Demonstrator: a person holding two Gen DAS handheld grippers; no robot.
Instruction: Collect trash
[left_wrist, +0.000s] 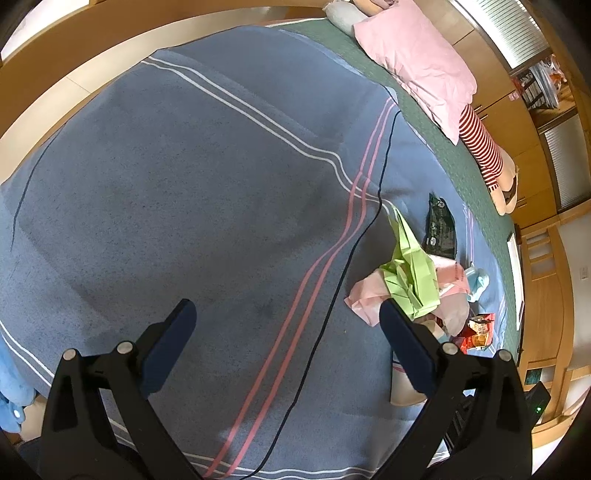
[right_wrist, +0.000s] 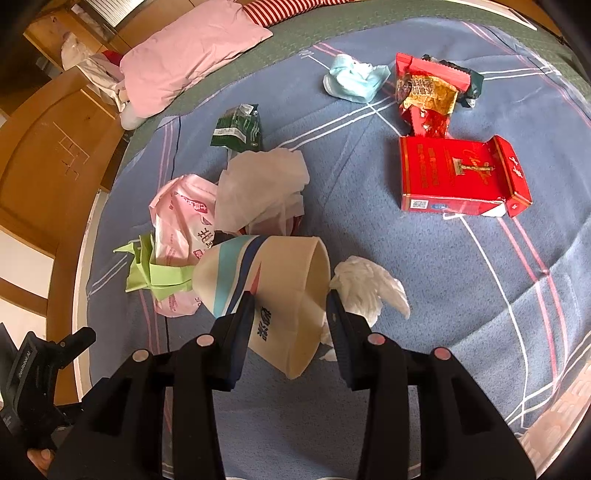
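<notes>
A cream paper cup (right_wrist: 280, 280) with blue stripes lies on its side on the blue blanket (right_wrist: 443, 295). My right gripper (right_wrist: 290, 299) is shut on the cup, one finger on each side of it. A crumpled white tissue (right_wrist: 369, 284) lies just beyond the cup's mouth. Behind the cup are a white wipe (right_wrist: 262, 188), a pink plastic bag (right_wrist: 181, 218) and folded green paper (right_wrist: 155, 273). My left gripper (left_wrist: 286, 308) hangs open over bare blanket (left_wrist: 184, 184), with the green paper (left_wrist: 410, 273) and pink bag (left_wrist: 369, 295) just past its right finger.
Farther out on the bed lie a dark green packet (right_wrist: 238, 127), a blue face mask (right_wrist: 354, 79), a red snack wrapper (right_wrist: 424, 92) and a flattened red carton (right_wrist: 461, 177). A pink pillow (right_wrist: 188, 55) sits at the head. A black cable (left_wrist: 369, 221) runs across the blanket.
</notes>
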